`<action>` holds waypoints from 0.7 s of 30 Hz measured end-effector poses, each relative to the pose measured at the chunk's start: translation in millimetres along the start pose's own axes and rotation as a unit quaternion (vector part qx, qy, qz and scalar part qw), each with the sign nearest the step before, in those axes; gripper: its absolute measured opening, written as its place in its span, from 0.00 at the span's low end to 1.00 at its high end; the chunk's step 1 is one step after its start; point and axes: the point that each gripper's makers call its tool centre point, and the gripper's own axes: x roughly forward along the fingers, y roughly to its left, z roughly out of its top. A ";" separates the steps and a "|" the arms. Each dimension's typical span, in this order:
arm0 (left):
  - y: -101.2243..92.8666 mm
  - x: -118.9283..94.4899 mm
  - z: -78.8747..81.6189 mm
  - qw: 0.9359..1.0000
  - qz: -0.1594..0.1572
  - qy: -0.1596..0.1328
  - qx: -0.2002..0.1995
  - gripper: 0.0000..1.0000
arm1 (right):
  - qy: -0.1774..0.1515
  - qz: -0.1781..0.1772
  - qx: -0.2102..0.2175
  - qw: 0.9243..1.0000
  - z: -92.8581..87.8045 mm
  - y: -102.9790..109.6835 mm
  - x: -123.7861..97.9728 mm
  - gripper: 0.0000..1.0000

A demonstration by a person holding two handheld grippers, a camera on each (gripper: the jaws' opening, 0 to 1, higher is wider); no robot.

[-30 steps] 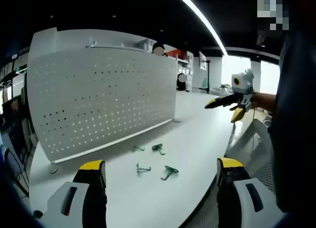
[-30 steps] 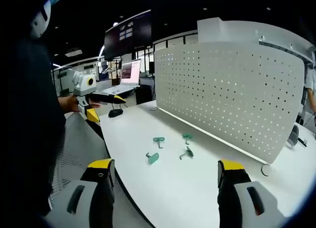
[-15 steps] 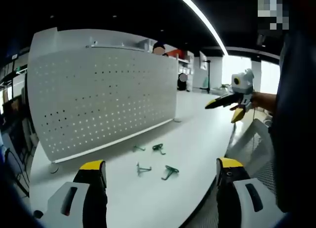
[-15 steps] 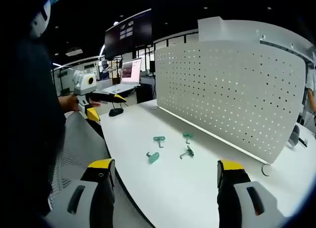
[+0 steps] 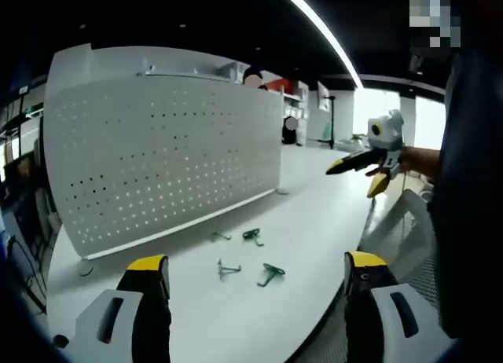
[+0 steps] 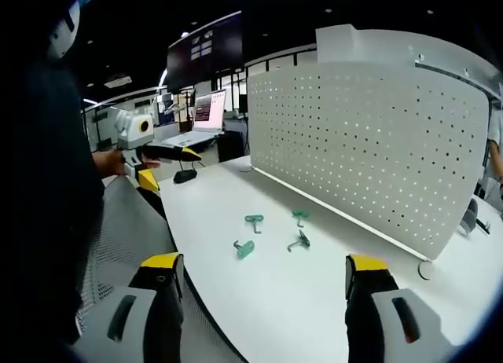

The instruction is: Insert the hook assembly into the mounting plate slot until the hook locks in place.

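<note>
In the left gripper view the left tongs (image 5: 251, 269) rise from the bottom with their yellow-tipped jaws spread wide and nothing between them, held above the near edge of the white desk (image 5: 314, 221). In the right gripper view the right tongs (image 6: 263, 273) stand the same way, jaws wide apart and empty. Just beyond the jaws four small green hooks lie loose on the desk: in the left gripper view one hook (image 5: 269, 274) is nearest, a second (image 5: 227, 268) lies beside it, and a third (image 5: 252, 236) and fourth (image 5: 219, 237) lie nearer the board. Past them stands the white perforated mounting plate (image 5: 165, 159), upright along the desk. In the right gripper view the hooks (image 6: 253, 220) lie between the jaws and the mounting plate (image 6: 369, 143), apart from it; a laptop (image 6: 200, 119) sits far off.
</note>
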 end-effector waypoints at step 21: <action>3.0 2.4 -2.1 1.000 -0.005 0.002 0.002 0.93 | 0.012 0.010 -0.006 1.000 5.1 10.0 12.0 0.79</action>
